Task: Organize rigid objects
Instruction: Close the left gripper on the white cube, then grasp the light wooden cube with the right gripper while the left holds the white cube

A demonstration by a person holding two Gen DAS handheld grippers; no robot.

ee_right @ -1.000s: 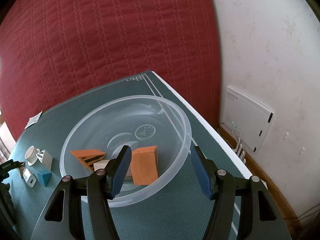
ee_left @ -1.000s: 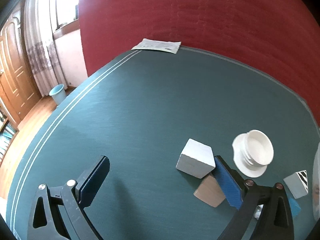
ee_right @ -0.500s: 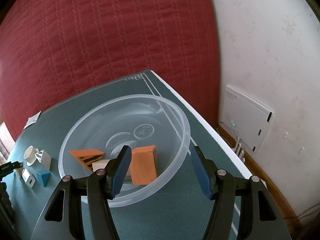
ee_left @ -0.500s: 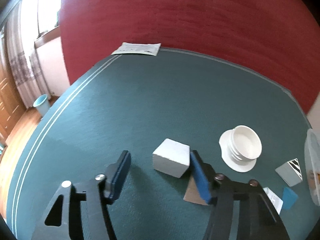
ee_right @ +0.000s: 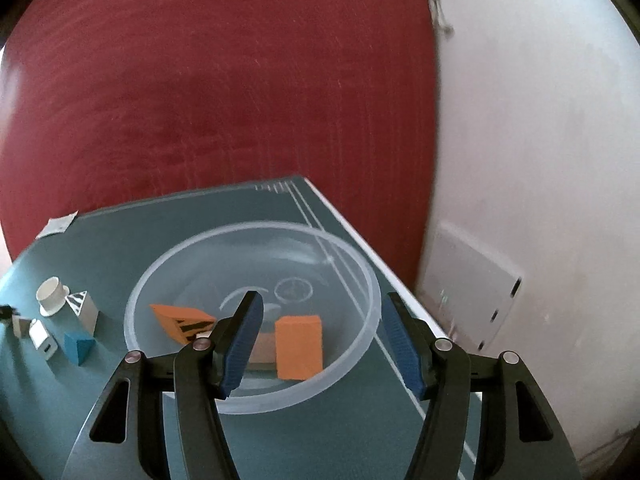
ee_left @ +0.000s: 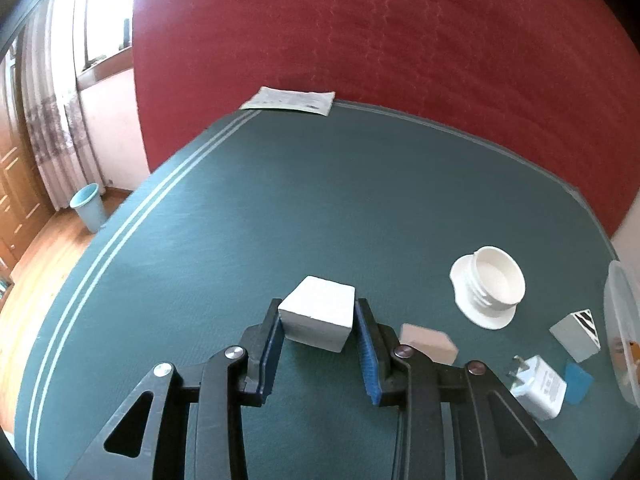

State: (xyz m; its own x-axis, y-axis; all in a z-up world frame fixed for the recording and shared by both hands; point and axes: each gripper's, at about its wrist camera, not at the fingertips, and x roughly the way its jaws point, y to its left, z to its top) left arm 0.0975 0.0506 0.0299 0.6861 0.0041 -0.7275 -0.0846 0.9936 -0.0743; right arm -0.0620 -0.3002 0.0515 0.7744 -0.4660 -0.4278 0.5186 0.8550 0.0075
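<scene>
While the left gripper is pinching a white block between its blue pads, both pads are pressing against the block's sides on the green tablecloth. Just beside its right finger a tan block is lying, and farther right a white cap, a grey striped prism, a white charger plug and a blue wedge are sitting near one another.

Over at the other end, the right gripper is hanging with its jaws spread wide and gripping nothing, poised over the near rim of a clear plastic bowl. Inside the bowl an orange block is standing, an orange striped wedge is lying to its left, and a pale piece is sitting between them, partly hidden behind the finger. Motion blur is softening this view.
</scene>
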